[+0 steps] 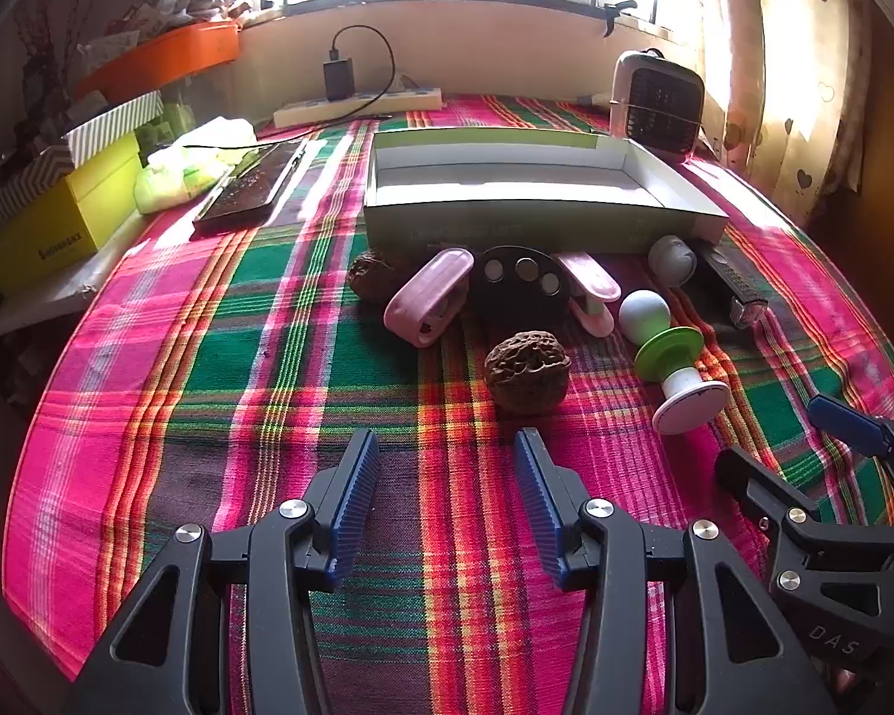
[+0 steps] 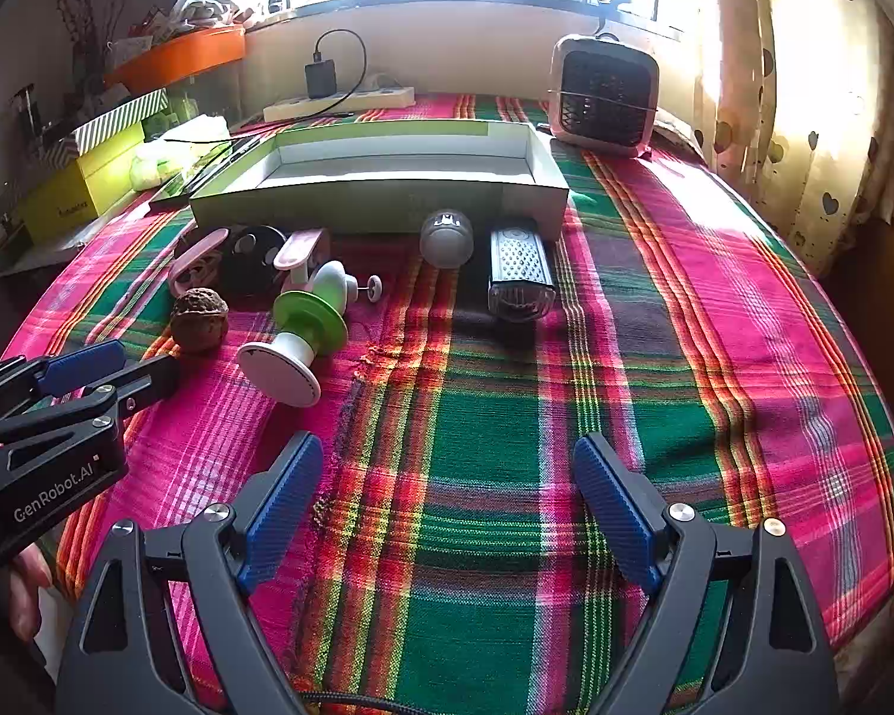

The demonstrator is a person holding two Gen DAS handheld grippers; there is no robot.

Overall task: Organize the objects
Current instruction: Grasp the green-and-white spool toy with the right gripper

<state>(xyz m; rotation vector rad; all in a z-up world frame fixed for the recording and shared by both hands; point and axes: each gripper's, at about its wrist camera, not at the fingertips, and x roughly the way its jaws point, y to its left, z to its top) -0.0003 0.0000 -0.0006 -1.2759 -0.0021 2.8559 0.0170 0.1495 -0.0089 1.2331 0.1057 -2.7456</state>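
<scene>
An open shallow box (image 1: 542,220) (image 2: 381,199) lies on the plaid cloth. In front of it lie a walnut (image 1: 527,370) (image 2: 198,319), a second walnut (image 1: 375,275), two pink clips (image 1: 429,297) (image 1: 590,292), a black disc with round holes (image 1: 521,286) (image 2: 253,259), a green-and-white stamp-like tool (image 1: 670,354) (image 2: 304,330), a grey ball-shaped gadget (image 1: 672,259) (image 2: 446,237) and a black grater (image 1: 733,283) (image 2: 518,277). My left gripper (image 1: 447,447) (image 2: 119,366) is open and empty, just short of the near walnut. My right gripper (image 2: 447,453) (image 1: 787,447) is open and empty over bare cloth.
A small fan heater (image 2: 605,95) (image 1: 655,101) stands at the back right. A power strip with charger (image 1: 357,104) lies by the wall. A dark tray (image 1: 250,187), plastic bags and yellow boxes (image 1: 59,226) crowd the left edge. A curtain (image 2: 804,89) hangs at right.
</scene>
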